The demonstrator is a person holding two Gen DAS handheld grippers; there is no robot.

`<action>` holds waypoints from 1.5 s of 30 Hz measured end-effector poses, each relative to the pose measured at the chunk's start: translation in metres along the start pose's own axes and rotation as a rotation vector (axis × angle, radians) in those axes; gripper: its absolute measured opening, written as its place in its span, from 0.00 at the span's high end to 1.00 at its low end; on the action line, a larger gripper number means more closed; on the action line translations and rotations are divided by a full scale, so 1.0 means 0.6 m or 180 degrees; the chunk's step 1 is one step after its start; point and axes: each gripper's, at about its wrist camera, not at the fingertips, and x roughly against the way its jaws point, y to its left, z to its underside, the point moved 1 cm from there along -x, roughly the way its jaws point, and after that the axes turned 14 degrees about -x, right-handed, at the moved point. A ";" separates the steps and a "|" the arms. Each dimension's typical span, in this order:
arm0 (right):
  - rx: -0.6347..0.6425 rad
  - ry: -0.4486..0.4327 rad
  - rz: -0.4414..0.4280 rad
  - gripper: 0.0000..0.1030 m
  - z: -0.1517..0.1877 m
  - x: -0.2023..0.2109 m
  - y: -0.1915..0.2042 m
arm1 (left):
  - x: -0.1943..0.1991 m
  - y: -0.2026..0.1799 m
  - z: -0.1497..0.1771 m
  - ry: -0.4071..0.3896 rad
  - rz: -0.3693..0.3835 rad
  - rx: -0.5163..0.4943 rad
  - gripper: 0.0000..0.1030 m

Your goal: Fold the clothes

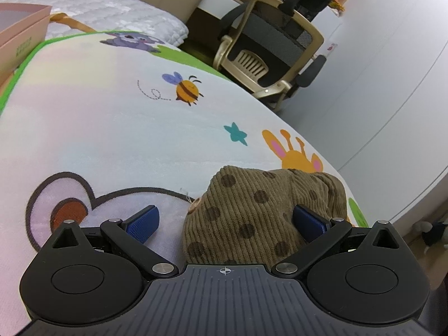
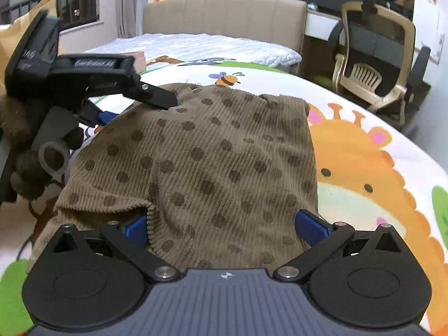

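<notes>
A: Corduroy garment [image 2: 212, 162], brown and dotted, is seen bunched on the cartoon play mat [image 1: 112, 128], toward its edge by the printed lion.

B: Both left tongs [image 1: 226, 218] and right tongs [image 2: 224, 224] are held apart, cloth between the pads, nothing clamped.

A: If only one layer is pinched, the fold could be dragged crooked.

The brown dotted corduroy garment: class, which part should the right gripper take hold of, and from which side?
Grip the near hem of the corduroy garment, coming in low from the near side. The edge curls up off the blanket beside the right gripper, whose open jaws already straddle it, so one finger can probably slide beneath.
</notes>
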 end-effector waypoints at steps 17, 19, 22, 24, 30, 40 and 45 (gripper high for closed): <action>-0.0468 -0.0796 0.0336 0.00 -0.154 -0.052 -0.080 | 0.033 -0.036 -0.006 -0.0076 -0.0347 -0.0503 0.00; -0.0585 -0.0809 0.0357 0.00 -0.141 -0.060 -0.090 | 0.035 -0.033 -0.006 -0.0061 -0.0345 -0.0516 0.00; -0.0645 -0.0880 0.0344 0.00 -0.120 -0.052 -0.100 | 0.038 -0.031 -0.005 -0.0054 -0.0338 -0.0519 0.00; -0.0536 -0.0908 0.0352 0.00 -0.113 -0.034 -0.097 | 0.043 -0.031 -0.004 -0.0056 -0.0328 -0.0475 0.00; -0.0139 -0.1050 0.0373 0.00 -0.080 0.042 -0.083 | 0.100 -0.062 0.020 -0.0151 -0.0237 -0.0643 0.00; -0.0177 -0.1185 0.0297 0.00 -0.021 0.122 -0.072 | 0.099 -0.224 0.083 -0.0180 -0.0412 -0.2062 0.00; -0.0192 -0.1286 0.0349 0.00 -0.003 0.153 -0.078 | 0.086 -0.241 0.087 -0.0424 -0.1006 -0.2632 0.61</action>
